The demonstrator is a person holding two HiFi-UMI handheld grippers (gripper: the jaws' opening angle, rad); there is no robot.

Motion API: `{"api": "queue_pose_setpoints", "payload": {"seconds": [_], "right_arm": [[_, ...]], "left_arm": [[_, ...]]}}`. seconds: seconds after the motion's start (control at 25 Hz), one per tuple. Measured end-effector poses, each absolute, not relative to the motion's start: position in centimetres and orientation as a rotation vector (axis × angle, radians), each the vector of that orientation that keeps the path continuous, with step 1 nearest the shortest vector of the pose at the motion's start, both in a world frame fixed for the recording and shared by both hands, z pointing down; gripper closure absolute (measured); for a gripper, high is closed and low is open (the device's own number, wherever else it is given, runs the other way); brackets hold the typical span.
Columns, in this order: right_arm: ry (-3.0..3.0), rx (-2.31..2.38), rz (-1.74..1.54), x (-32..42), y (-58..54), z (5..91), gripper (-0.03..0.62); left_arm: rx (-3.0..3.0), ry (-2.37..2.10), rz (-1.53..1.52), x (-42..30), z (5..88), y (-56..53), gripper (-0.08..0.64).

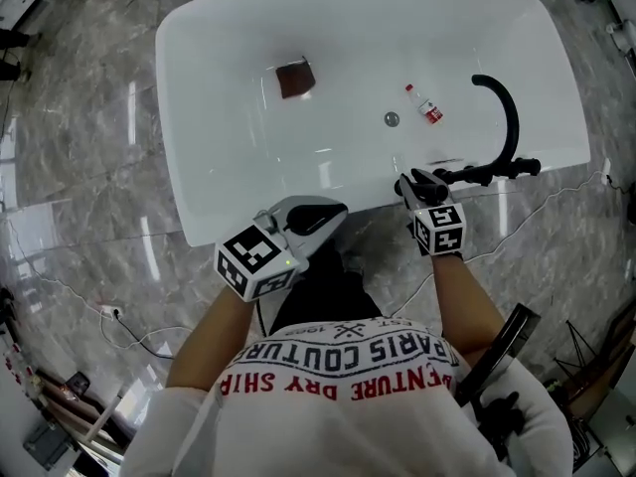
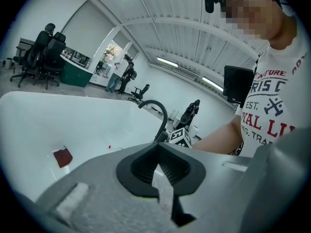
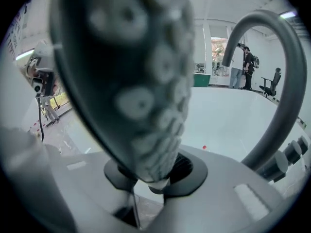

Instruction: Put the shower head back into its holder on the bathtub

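Indoors, white bathtub point(image 1: 238, 38) on grey marble floor point(image 1: 79, 137), right tool point(image 3: 154, 176) clenching shower head point(image 3: 131, 81), left tool point(image 2: 160, 171) closed, empty.

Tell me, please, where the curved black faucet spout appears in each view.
Head view: the curved black faucet spout is at upper right, at the tub's right end.
Left gripper view: near the centre, arching over the tub's far rim.
Right gripper view: a tall arch along the right side.
Shared landmark: the white bathtub.
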State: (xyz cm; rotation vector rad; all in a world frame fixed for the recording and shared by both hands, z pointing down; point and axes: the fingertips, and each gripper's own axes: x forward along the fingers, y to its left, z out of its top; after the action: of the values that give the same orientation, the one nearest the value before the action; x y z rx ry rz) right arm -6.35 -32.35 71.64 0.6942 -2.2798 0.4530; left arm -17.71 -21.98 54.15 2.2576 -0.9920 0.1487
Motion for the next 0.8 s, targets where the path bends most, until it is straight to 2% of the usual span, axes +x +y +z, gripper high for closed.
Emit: {"api": "queue_pose_setpoints", "payload": {"seconds": [0.24, 0.4, 0.64, 0.72, 0.8], "right_arm": [[-2.276, 0.706, 0.413, -6.8, -32.6, 71.8, 0.488], [-2.305, 0.754, 0.455, -6.4, -33.1, 70.3, 0.403], [-2.372, 0.742, 0.515, -4.3, -31.1, 66.6, 0.402], [-2.396, 0.712, 0.500, -3.1, -29.5, 64.4, 0.449], [-2.403, 0.691, 0.448, -1.8, -28.0, 61.7, 0.541]], "left_arm": [[2.235, -1.026, 0.145, -18.5, 54.4, -21.6, 0.558], [2.248, -1.043, 0.153, -18.0, 54.0, -21.4, 0.557], [2.291, -1.065, 0.169, -16.1, 52.2, -20.3, 0.557], [2.299, -1.078, 0.173, -15.0, 51.4, -19.3, 0.557], [2.310, -1.092, 0.195, -13.6, 50.4, -18.1, 0.558]]}}
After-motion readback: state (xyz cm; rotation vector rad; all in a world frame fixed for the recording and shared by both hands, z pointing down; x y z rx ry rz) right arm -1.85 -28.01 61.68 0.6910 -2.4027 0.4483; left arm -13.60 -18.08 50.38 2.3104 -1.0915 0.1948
